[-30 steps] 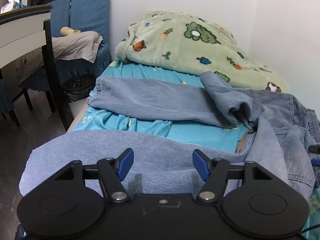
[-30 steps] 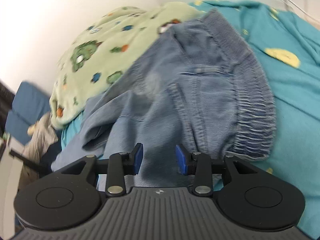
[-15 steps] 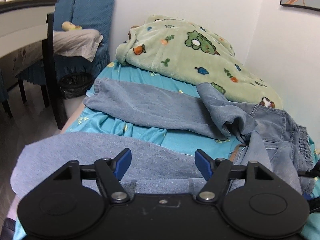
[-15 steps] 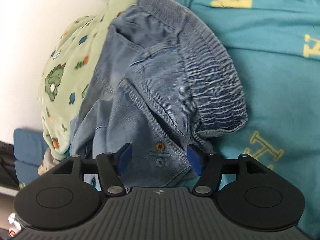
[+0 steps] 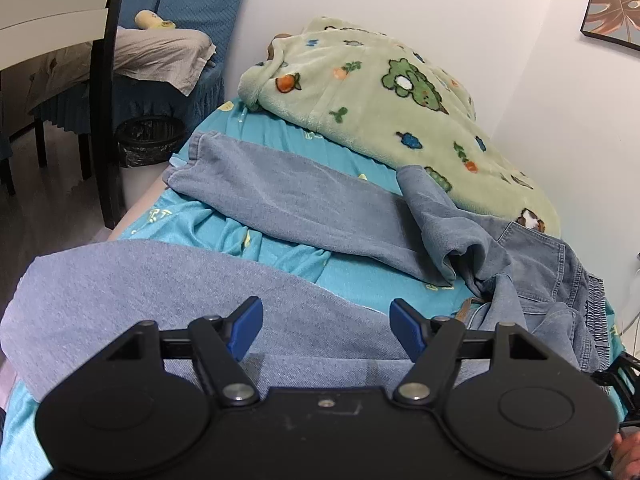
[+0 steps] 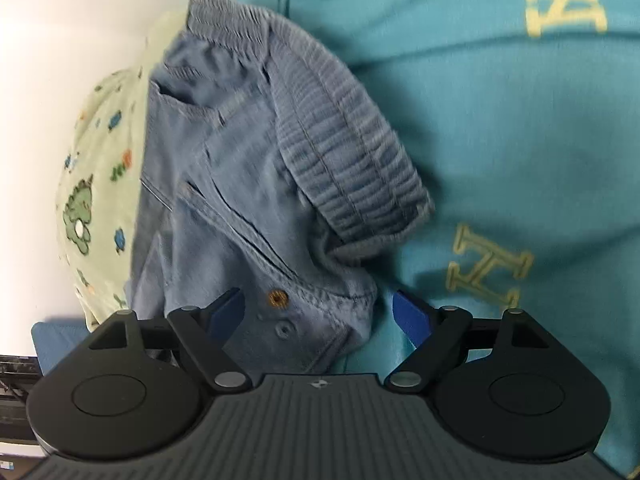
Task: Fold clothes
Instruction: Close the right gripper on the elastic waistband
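A pair of light blue jeans (image 5: 304, 200) lies spread across the teal bed sheet (image 5: 360, 276), one leg stretched to the far left, the other leg (image 5: 160, 280) under my left gripper. My left gripper (image 5: 326, 326) hovers just above that near leg, open, with no cloth between the pads. In the right wrist view the jeans' waist (image 6: 248, 184) shows its elastic band (image 6: 344, 152) and a brown button (image 6: 277, 298). My right gripper (image 6: 318, 316) is over the buttoned corner with its jaws opening; the cloth lies between the pads, not pinched.
A green cartoon-print blanket (image 5: 380, 92) is heaped at the head of the bed against the white wall. Left of the bed stand a dark table leg (image 5: 105, 112), a black bin (image 5: 150, 140) and blue-covered chairs (image 5: 188, 8). A framed picture (image 5: 616, 4) hangs at upper right.
My right gripper rolled and dropped toward the waistband while its jaws spread wide. The left gripper rolled slightly and opened a little, staying over the near leg.
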`<action>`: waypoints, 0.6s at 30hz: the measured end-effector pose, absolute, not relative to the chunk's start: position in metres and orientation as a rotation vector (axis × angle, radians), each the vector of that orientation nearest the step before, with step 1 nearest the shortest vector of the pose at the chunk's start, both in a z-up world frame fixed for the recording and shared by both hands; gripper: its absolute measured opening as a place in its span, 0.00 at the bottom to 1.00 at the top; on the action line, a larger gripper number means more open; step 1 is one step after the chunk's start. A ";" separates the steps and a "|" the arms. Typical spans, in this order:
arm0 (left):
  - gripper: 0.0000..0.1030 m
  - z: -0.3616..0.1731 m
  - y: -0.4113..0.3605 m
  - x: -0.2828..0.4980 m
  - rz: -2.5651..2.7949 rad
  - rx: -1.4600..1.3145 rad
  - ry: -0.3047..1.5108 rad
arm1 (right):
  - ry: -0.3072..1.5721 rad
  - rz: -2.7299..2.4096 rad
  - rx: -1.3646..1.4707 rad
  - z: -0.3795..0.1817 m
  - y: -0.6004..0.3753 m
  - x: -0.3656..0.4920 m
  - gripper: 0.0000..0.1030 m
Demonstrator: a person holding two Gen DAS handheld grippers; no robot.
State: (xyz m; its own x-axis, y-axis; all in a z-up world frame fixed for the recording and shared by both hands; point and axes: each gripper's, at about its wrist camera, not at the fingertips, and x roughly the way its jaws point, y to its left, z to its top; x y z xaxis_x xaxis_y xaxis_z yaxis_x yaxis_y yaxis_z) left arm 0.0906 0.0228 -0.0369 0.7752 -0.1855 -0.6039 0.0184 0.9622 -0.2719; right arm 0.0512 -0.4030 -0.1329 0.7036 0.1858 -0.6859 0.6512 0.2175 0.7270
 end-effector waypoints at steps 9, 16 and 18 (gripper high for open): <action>0.65 -0.039 0.033 0.093 -0.089 -0.312 0.668 | 0.672 -0.415 1.186 -0.118 -0.413 0.065 0.11; 0.65 -0.035 0.044 0.090 -0.074 -0.366 0.641 | 0.348 -0.401 1.065 -0.043 -0.446 0.048 0.07; 0.65 -0.035 0.045 0.091 -0.075 -0.373 0.643 | 0.326 -0.402 1.073 -0.033 -0.464 0.051 0.07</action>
